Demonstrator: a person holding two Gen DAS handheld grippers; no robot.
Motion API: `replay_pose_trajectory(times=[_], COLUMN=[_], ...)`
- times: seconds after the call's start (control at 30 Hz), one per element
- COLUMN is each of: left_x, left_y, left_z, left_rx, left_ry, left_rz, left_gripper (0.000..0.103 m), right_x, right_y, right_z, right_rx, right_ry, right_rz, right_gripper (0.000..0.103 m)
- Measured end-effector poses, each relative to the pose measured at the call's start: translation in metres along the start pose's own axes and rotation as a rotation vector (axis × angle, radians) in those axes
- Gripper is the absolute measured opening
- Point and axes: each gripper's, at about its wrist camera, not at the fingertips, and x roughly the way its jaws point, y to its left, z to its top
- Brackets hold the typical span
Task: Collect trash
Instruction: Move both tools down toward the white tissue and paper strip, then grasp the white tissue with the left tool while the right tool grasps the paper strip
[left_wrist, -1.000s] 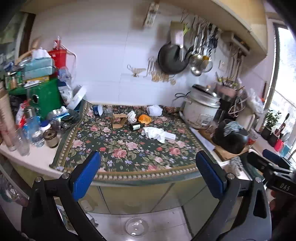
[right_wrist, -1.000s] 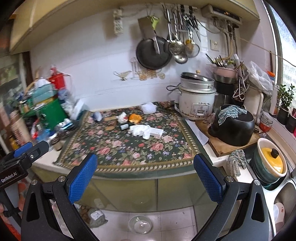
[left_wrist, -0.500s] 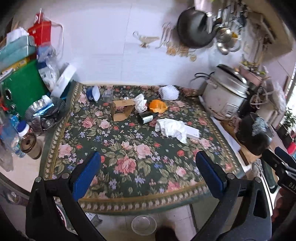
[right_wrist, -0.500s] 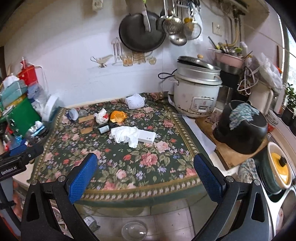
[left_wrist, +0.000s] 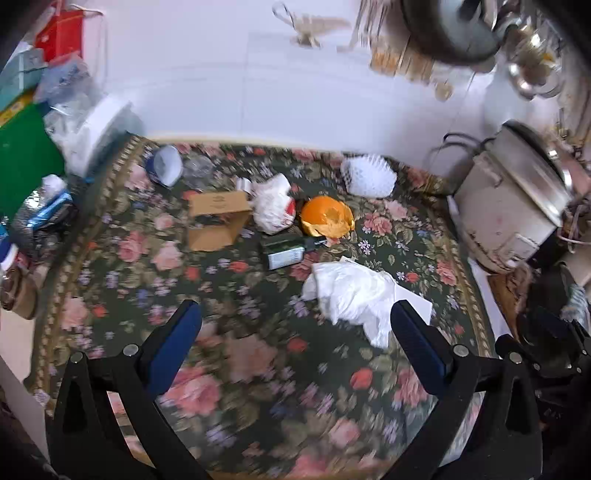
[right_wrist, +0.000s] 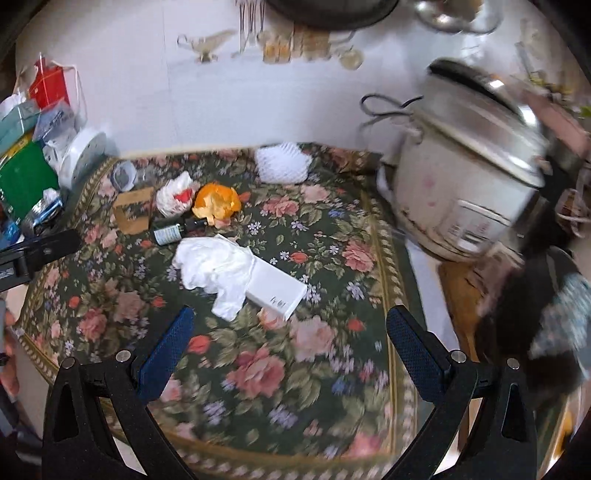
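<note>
Trash lies on a floral cloth (left_wrist: 258, 350): a crumpled white tissue (left_wrist: 351, 291) (right_wrist: 214, 267) partly over a flat white box (right_wrist: 277, 291), a small dark bottle (left_wrist: 288, 251) (right_wrist: 173, 230), an orange peel (left_wrist: 327, 219) (right_wrist: 216, 201), a crumpled white-and-red wrapper (left_wrist: 273, 206) (right_wrist: 175, 195), a cardboard box (left_wrist: 218, 219) (right_wrist: 133, 210), a white foam net (left_wrist: 369, 173) (right_wrist: 282, 162). My left gripper (left_wrist: 295, 347) is open and empty, above the cloth near the tissue. My right gripper (right_wrist: 290, 347) is open and empty, just short of the white box.
A rice cooker (right_wrist: 469, 177) (left_wrist: 517, 206) stands at the right. A green box (left_wrist: 22, 166), bags and jars crowd the left edge. A blue-rimmed cup (left_wrist: 166, 170) lies at the back left. A dark pot with a cloth (right_wrist: 546, 321) sits far right.
Both grippers have moved forward and down over the counter. The trash now looks much larger and closer. Both stay open and empty.
</note>
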Motion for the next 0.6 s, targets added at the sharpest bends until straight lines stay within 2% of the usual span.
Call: replay_pose_trajectory(times=[0.1, 0.13, 0.2, 0.27, 0.37, 0.5, 0.6], left_x=[0.041, 0.049, 0.077, 0.097, 0.124, 0.144, 0.152], left_y=[-0.017, -0.02, -0.027, -0.033, -0.041, -0.042, -0.039], left_z=[0.007, 0.007, 0.008, 0.006, 0.003, 0.001, 0.001], left_rx=[-0.03, -0.038, -0.06, -0.066, -0.062, -0.089, -0.12], left_ry=[0.039, 0.054, 0.113, 0.158, 0.21, 0.246, 0.258], left_rz=[0.022, 0.021, 0.007, 0.01, 0.019, 0.014, -0.003], left_gripper=[0.103, 0.103, 0.101, 0.093, 0.087, 0.077, 0.064], right_x=[0.031, 0.043, 0.062, 0.082, 0.105, 0.126, 0.137], right_y=[-0.017, -0.022, -0.029, -0.033, -0.034, -0.034, -0.031], right_z=[0.014, 0.017, 0.02, 0.02, 0.019, 0.017, 0.018], right_rx=[-0.035, -0.039, -0.057, -0.079, -0.117, -0.161, -0.181], right_ry=[0.04, 0.068, 0.098, 0.13, 0.176, 0.221, 0.237], right_rz=[0.065, 0.113, 0.133, 0.16, 0.189, 0.24, 0.267], right_gripper=[0.103, 0.103, 0.103, 0.103, 0.101, 0.097, 0.096])
